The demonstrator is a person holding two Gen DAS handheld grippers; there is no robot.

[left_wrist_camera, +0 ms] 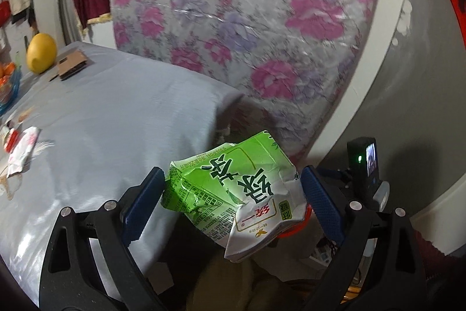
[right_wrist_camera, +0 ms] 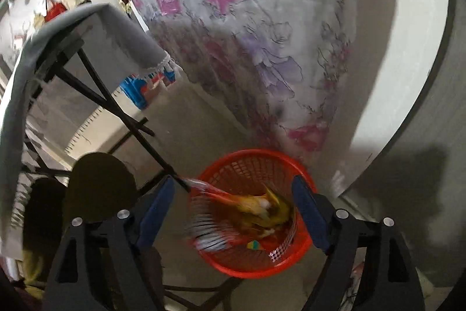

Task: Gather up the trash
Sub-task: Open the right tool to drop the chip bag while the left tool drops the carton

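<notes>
A crushed green and white tea carton (left_wrist_camera: 233, 188) sits between the blue pads of my left gripper (left_wrist_camera: 233, 174), which is shut on it, out past the table's corner. A sliver of the red basket (left_wrist_camera: 294, 229) shows under the carton. In the right wrist view the red mesh basket (right_wrist_camera: 253, 271) stands on the floor directly below my right gripper (right_wrist_camera: 233, 179). Its jaws stand wide and its pads touch nothing. A blurred yellow and red wrapper (right_wrist_camera: 262, 206) hangs loose in the basket's mouth. Small scraps lie at the basket's bottom.
The grey-clothed table (left_wrist_camera: 102, 121) holds white and red wrappers (left_wrist_camera: 21, 150), a cardboard piece (left_wrist_camera: 71, 64), a yellow fruit (left_wrist_camera: 40, 53) and a bowl of oranges (left_wrist_camera: 8, 83). A floral mattress (left_wrist_camera: 233, 19) leans behind. Black table legs (right_wrist_camera: 116, 112) cross beside the basket.
</notes>
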